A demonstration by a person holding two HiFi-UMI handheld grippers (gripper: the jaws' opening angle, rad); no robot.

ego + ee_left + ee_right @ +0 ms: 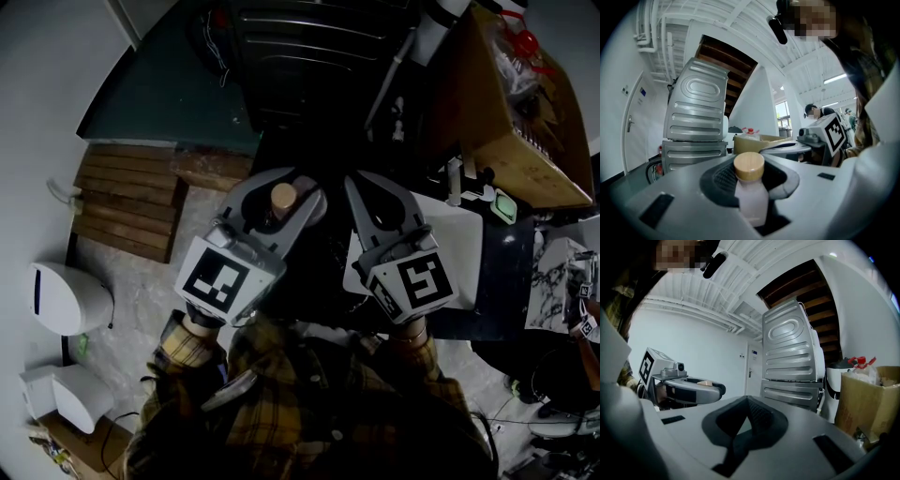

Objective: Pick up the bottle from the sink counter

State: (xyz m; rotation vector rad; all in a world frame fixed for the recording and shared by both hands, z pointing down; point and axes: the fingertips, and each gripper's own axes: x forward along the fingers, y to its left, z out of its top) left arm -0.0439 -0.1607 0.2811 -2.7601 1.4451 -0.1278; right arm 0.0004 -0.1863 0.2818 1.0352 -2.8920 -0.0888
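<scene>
Bottle (750,192) sat upright between the jaws of the left gripper (749,174), pinched at the pale body just under its tan cap. Pads pressed on both sides, so a real grip, not a hover. In the head view the cap (282,199) showed ringed by the left gripper's curved jaws, held out in front of the person's plaid sleeve (309,394), with dark floor and clutter below. No surface touched the bottle's base in any view. I could not pick out the sink counter at all, so my read was that the pick was done and the bottle was being carried level to keep it from tipping.

Grip low on the neck made sense: the wider cap would act as a stop if the body slipped. The body looked smooth, so slipping was the main risk.

Right gripper (747,404) was pressed together with nothing between its dark pads. It sat just beside the left one in the head view (367,192), pointing the same way, likely parked out of the way since one gripper was enough.

Background: a ribbed grey metal appliance (696,117) ahead, and a cardboard box (865,399) to the right, neither in contact with anything held.
</scene>
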